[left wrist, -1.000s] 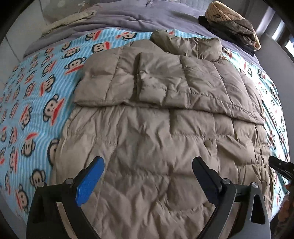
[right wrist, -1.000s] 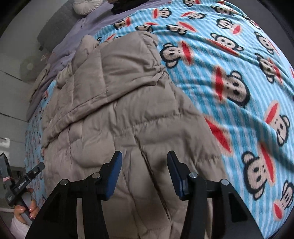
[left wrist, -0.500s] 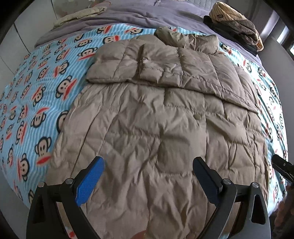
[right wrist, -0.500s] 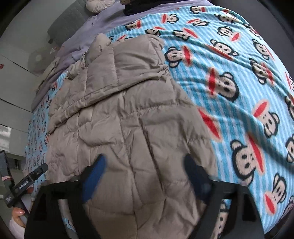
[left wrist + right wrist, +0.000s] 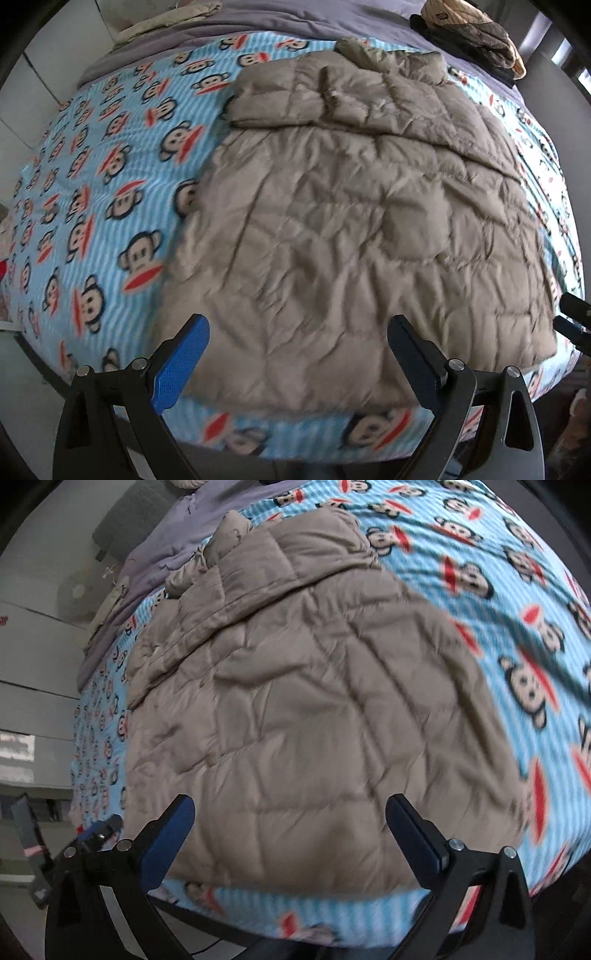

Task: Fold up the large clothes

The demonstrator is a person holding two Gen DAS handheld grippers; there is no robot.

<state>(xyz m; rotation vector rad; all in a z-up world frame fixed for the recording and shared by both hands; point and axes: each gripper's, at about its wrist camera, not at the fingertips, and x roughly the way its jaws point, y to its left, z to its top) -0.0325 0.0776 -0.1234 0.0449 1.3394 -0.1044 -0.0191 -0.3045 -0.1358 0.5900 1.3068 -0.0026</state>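
Observation:
A large tan quilted down coat (image 5: pixel 351 206) lies flat on the bed, sleeves folded across its chest and hood at the far end. It also shows in the right wrist view (image 5: pixel 303 709). My left gripper (image 5: pixel 297 360) is open and empty, held above the coat's near hem at the bed's front edge. My right gripper (image 5: pixel 290 834) is open and empty, above the hem on the other side. Neither touches the coat.
The bed has a blue striped sheet with monkey faces (image 5: pixel 110 192) and a purple blanket (image 5: pixel 258 18) at the head. A pile of dark and plaid clothes (image 5: pixel 476 33) sits at the far right. The other gripper (image 5: pixel 574 317) shows at the right edge.
Both grippers have pulled back and up from the coat toward the bed's front edge. The right gripper's jaws have opened wide. The coat lies as before.

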